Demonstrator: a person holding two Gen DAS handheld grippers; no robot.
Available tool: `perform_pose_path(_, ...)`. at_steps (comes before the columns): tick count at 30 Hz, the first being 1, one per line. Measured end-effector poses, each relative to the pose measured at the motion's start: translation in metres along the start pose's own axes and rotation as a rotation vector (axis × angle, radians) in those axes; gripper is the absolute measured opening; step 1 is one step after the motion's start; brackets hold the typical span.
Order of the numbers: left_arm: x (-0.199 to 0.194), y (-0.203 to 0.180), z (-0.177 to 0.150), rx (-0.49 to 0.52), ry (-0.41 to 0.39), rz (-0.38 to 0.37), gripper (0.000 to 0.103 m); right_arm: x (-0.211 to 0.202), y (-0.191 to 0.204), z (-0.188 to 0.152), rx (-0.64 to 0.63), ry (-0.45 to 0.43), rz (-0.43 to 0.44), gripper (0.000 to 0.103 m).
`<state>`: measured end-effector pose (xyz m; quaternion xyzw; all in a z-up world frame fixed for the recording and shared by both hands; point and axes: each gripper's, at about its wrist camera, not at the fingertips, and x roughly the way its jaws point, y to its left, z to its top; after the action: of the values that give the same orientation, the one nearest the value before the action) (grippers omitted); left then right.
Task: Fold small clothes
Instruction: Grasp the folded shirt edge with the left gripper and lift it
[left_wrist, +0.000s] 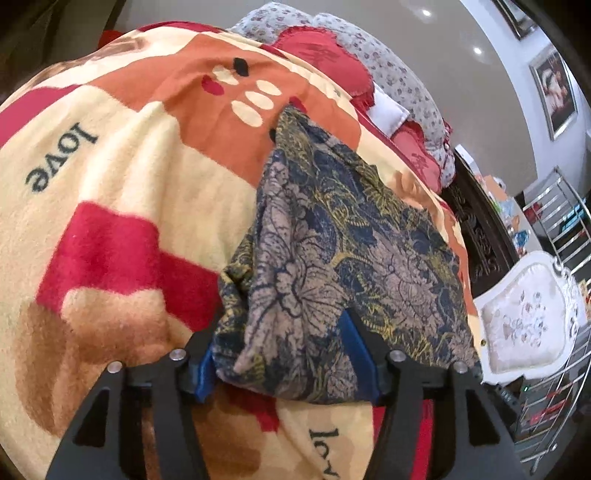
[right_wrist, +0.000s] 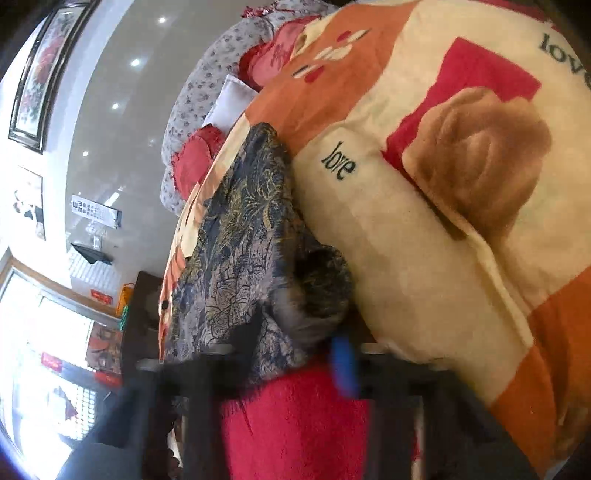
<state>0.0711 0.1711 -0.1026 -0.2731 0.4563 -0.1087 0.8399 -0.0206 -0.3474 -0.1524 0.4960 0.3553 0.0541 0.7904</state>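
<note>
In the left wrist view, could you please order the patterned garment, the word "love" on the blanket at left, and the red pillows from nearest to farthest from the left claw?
1. Patterned garment: between the left claw's fingers, centre.
2. "love" print: on the blanket, far left.
3. Red pillows: at the bed's head, top centre.
</note>
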Motion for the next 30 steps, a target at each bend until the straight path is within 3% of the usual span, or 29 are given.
perform_pose_path(1,-0.001,0.001,0.001,-0.008,0.001,0.009,0.052,-0.001,0.001,0.0,-0.01,-0.007,-0.008,0.027)
perform_pose_path(3,-0.001,0.004,0.003,-0.016,0.008,0.039,0.031,-0.002,0.004,-0.001,-0.031,-0.018,-0.017,0.026)
perform_pose_path(9,-0.006,0.01,0.002,-0.051,0.025,0.024,0.012,-0.004,0.003,0.003,-0.015,-0.015,-0.043,0.026)
perform_pose_path(11,-0.011,0.006,0.002,-0.042,0.02,0.023,0.011,-0.008,0.009,0.004,-0.047,-0.02,-0.032,0.025)
perform_pose_path(12,-0.016,0.003,0.001,-0.031,0.018,0.02,0.01,-0.011,0.012,0.004,-0.064,-0.023,-0.035,0.018)
perform_pose_path(19,-0.062,0.008,-0.019,-0.003,0.062,-0.02,0.01,-0.05,0.031,-0.002,-0.155,0.034,-0.025,0.016)
perform_pose_path(25,-0.093,0.034,-0.049,-0.074,0.116,-0.053,0.011,-0.083,0.014,-0.026,-0.069,0.122,0.033,0.016)
perform_pose_path(30,-0.071,0.051,-0.065,-0.122,0.158,-0.036,0.017,-0.079,-0.01,-0.04,-0.02,0.161,-0.004,0.016)
